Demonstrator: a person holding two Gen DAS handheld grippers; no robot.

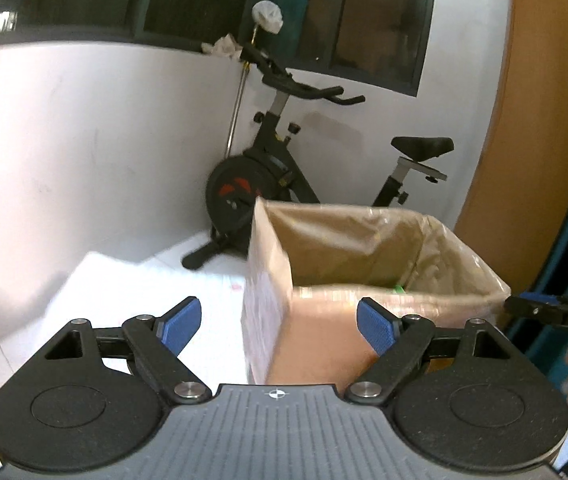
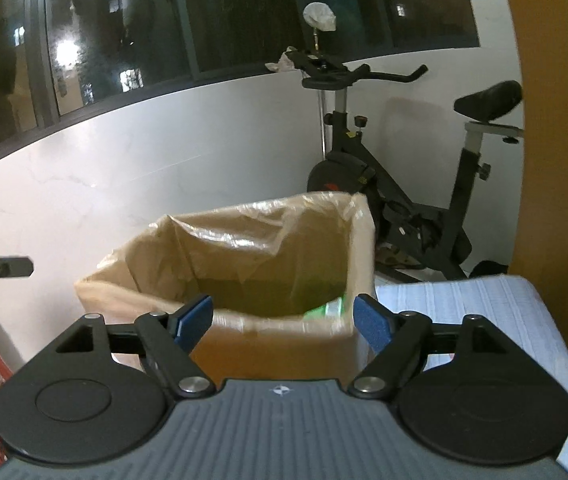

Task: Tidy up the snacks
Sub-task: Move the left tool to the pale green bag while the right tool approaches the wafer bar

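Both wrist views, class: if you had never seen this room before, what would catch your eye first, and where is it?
The open cardboard box lined with a clear plastic bag stands just ahead of both claws. Behind it, in the corner under the dark windows, a black exercise bike stands out against the white wall. A bit of green packaging shows inside the box.

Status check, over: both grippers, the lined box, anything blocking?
Left gripper open, empty. Right gripper open, empty. Plastic-lined cardboard box dead ahead, something green inside. Exercise bike behind the box; nothing in the way.
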